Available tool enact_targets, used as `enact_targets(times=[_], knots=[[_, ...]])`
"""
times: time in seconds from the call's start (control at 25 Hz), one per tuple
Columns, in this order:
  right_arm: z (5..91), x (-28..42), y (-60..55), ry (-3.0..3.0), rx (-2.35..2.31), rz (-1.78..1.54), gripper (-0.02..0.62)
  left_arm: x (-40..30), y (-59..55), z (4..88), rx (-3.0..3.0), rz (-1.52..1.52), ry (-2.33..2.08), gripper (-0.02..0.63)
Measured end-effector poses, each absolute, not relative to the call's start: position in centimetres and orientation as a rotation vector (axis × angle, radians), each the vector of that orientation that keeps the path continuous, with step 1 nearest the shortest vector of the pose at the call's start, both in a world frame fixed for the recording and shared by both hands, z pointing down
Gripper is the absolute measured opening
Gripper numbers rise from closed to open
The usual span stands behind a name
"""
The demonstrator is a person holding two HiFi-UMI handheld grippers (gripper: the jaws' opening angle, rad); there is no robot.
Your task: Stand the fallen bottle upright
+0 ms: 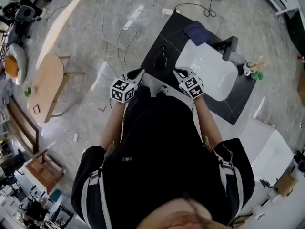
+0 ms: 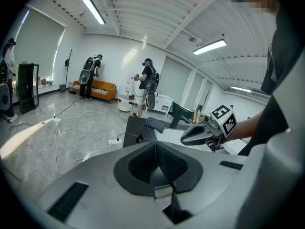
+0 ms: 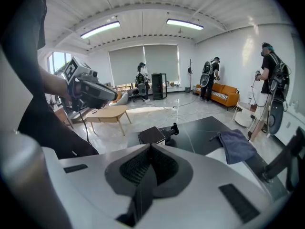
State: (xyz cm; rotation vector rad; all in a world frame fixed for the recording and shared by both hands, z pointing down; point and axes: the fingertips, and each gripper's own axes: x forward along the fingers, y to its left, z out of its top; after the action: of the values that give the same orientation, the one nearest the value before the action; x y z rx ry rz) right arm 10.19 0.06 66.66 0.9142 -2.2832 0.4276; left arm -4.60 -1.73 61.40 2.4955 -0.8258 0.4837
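Both grippers are held close to my chest, short of the table. My left gripper (image 1: 136, 74) (image 2: 156, 152) is shut, its pads meeting with nothing between them. My right gripper (image 1: 179, 73) (image 3: 149, 162) is shut and empty as well. Ahead lies a black mat (image 1: 164, 37) bearing a white board (image 1: 209, 75). At the mat's right edge sits a cluster of small items (image 1: 254, 69), green, white and beige; I cannot tell which of them is a bottle or whether one is lying down. Each gripper shows in the other's view: the right gripper (image 2: 202, 133), the left gripper (image 3: 90, 93).
A blue cloth (image 1: 200, 32) (image 3: 237, 145) lies at the board's far corner. A black device (image 1: 161, 58) (image 3: 153, 135) sits on the mat, with a black stand (image 1: 229, 46) beside the board. A wooden table (image 1: 47, 82) is on the left, with cables and a power strip (image 1: 167, 12) on the floor. People stand far off.
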Motion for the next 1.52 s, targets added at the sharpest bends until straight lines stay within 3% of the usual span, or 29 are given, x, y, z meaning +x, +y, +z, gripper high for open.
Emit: enact_targets(times=[1.52], knots=[[67.8, 8.6, -6.4, -2.286, 0.846, 0.403, 0.06, -6.6, -5.1, 61.9, 2.428, 0.466, -0.905, 0.018]])
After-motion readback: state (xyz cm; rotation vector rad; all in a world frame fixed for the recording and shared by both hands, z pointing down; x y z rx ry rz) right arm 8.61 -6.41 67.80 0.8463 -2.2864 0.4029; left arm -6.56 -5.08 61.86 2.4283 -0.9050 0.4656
